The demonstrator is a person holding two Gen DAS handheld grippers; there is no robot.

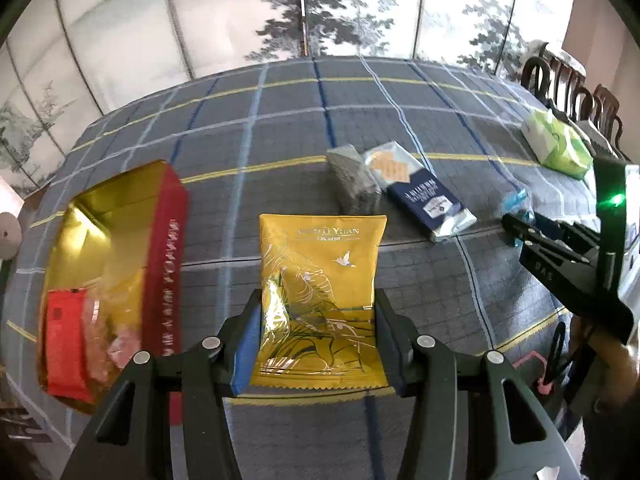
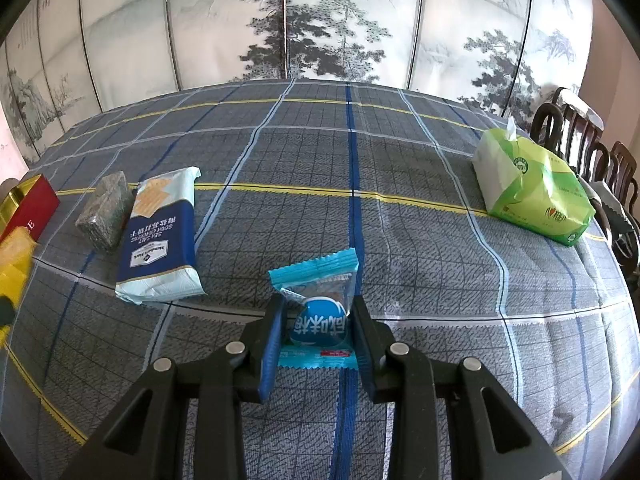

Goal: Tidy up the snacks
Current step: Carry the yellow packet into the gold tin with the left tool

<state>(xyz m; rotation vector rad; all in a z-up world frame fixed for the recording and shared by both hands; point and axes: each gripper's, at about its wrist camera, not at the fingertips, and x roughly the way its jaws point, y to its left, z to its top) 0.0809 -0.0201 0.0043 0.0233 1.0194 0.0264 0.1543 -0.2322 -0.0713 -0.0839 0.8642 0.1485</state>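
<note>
Left tongs (image 1: 318, 336): closed on a yellow snack packet (image 1: 322, 300), the blue pads pressing its two side edges. The packet is held upright above the checked cloth of the surface (image 1: 280, 128), its crimped lower edge nearest the camera.

Right tongs (image 2: 318, 334): closed on a small blue snack packet (image 2: 318, 312), both pads against its sides. Whether the packet is lifted clear of the surface cannot be told.

Red box (image 1: 160, 256): stands open at the left of the surface, with a gold lining. Inside it lie a red packet (image 1: 64, 340) and a clear bag of sweets (image 1: 112, 336), side by side.

Remaining snacks on the surface, beyond both tongs: a dark grey block in clear wrap (image 2: 106, 210) and a navy and pale blue cracker pack (image 2: 162, 236), lying flat and touching along one long side.

Green tissue pack (image 2: 532, 196): at the far right of the surface, well apart from the snacks, a tissue standing out of its top.

Wooden chairs (image 2: 580, 136) stand beyond the right edge. A painted folding screen (image 2: 320, 20) stands behind the surface
</note>
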